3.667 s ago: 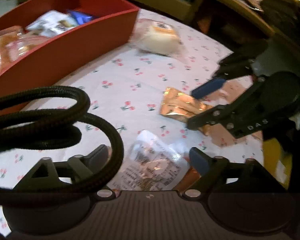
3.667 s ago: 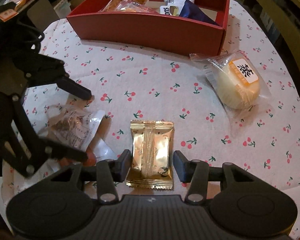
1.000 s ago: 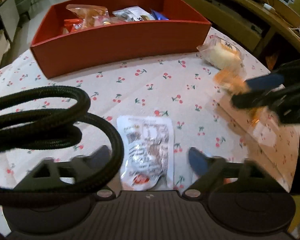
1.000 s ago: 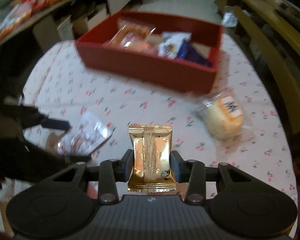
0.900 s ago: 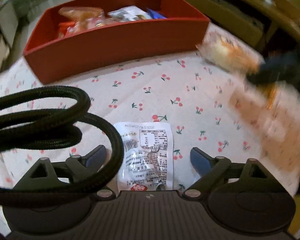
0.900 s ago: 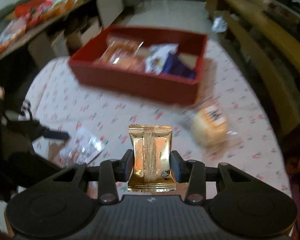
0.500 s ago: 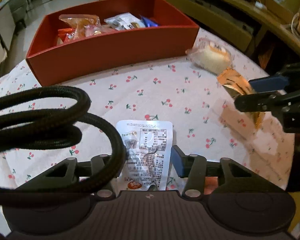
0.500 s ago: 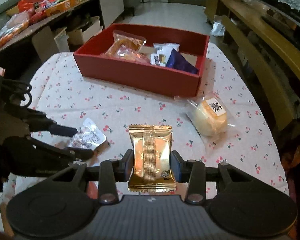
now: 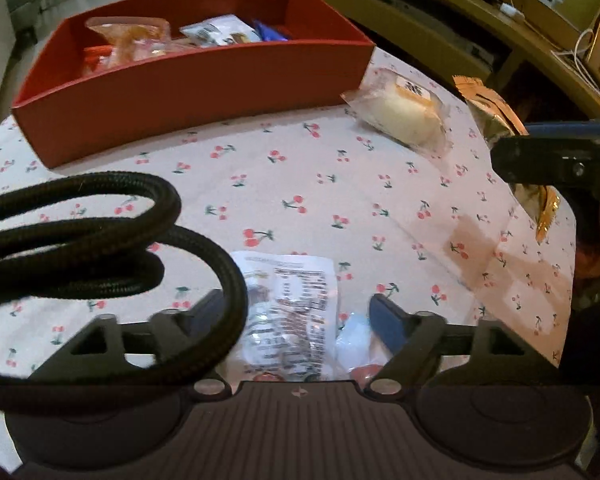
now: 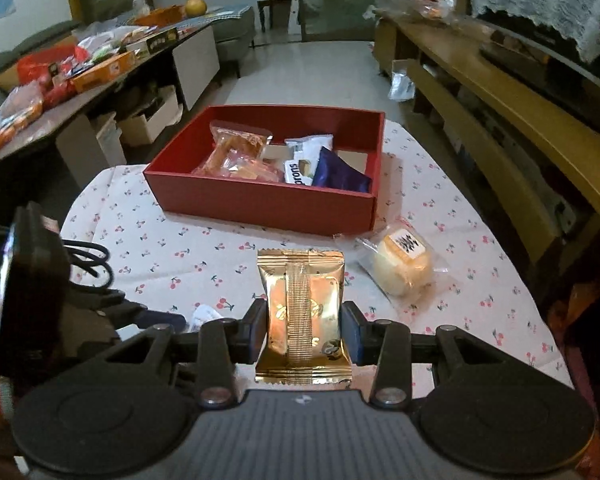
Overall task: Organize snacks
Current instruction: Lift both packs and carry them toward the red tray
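**Gold packet aloft, clear packet lying flat**

The right claw (image 10: 304, 330) is pinching a crinkled gold foil snack packet (image 10: 303, 312), long axis upright. The left claw (image 9: 296, 312), just reopening, is straddling a clear printed plastic snack packet (image 9: 288, 312) on the cherry-print tabletop (image 9: 300, 184). Only the right view is showing inside the red cardboard box (image 10: 268, 200).

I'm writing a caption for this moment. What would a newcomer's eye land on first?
The gold snack packet stands upright, clamped in the right hand-held gripper above the cherry-print tablecloth. Behind it sits the red box, already holding several snacks. A wrapped pale bun lies just right of the box's near corner.
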Demonstrator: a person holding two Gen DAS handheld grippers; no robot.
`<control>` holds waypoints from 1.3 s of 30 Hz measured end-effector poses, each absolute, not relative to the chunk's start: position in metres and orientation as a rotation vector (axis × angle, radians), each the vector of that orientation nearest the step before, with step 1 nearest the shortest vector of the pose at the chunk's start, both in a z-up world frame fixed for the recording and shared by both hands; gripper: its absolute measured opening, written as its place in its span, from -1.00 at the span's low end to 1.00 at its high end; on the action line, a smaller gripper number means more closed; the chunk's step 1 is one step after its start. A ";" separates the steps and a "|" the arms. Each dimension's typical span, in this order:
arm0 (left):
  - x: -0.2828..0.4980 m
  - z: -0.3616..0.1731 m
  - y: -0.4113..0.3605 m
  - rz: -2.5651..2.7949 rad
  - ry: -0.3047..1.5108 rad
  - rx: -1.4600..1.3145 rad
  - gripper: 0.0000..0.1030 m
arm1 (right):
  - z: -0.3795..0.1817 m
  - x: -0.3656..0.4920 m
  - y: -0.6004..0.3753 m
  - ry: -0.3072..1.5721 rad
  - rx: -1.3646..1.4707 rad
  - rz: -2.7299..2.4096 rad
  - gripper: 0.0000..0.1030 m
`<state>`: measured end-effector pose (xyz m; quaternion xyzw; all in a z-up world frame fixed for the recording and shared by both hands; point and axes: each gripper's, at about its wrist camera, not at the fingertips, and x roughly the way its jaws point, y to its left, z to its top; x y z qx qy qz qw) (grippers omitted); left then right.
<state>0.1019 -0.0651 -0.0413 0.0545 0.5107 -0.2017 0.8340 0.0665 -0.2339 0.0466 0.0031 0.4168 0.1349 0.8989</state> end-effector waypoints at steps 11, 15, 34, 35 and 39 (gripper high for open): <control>0.099 -0.033 -0.056 -0.387 1.063 0.077 -0.13 | 0.030 0.075 -0.272 0.919 0.083 0.212 -0.13; 0.094 -0.039 -0.057 -0.398 1.067 0.138 0.66 | 0.033 0.075 -0.262 0.911 0.070 0.227 -0.13; 0.072 -0.037 -0.058 -0.433 1.072 0.186 0.19 | 0.028 0.075 -0.246 0.933 0.034 0.266 -0.13; 0.072 -0.036 -0.056 -0.430 1.074 0.170 0.19 | 0.029 0.074 -0.246 0.929 0.037 0.267 -0.13; 0.074 -0.027 -0.046 -0.419 1.056 0.084 0.18 | 0.032 0.073 -0.245 0.917 0.040 0.276 -0.13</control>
